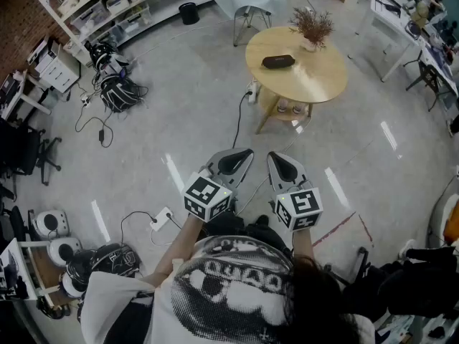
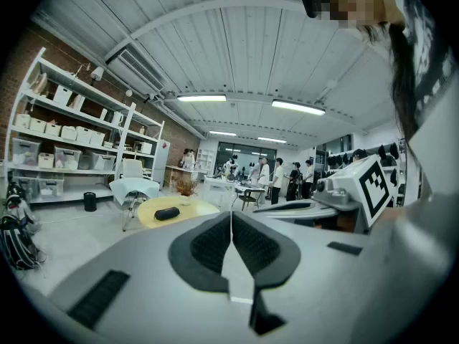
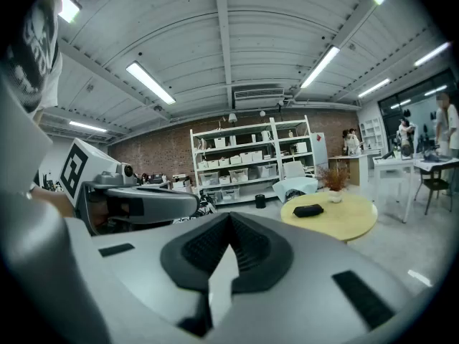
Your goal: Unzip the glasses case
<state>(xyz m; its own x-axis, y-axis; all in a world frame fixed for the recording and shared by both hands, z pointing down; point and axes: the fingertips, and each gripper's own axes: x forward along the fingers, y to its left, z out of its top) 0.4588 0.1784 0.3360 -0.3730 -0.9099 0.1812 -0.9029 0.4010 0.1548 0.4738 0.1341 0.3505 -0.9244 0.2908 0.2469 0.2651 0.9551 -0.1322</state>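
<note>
Standing on the grey polished floor point(image 1: 179, 120), the person holds both tools side by side, close in front of the body. The left gripper point(image 1: 237, 158) has its jaws pressed fully together, with nothing between them. The right gripper point(image 1: 281, 160) is likewise closed tight and empty. Both point towards the round yellow wooden table point(image 1: 315, 77), which stands well apart from them at the far side. The black oval glasses case point(image 1: 278, 61) lies flat on the table top, left of centre, and neither tool touches it. A small white pot of dried brown sprigs point(image 1: 312, 29) stands near the case, to its right, at the table's far edge. White shelving with storage boxes point(image 1: 107, 6) lines the far left wall.
</note>
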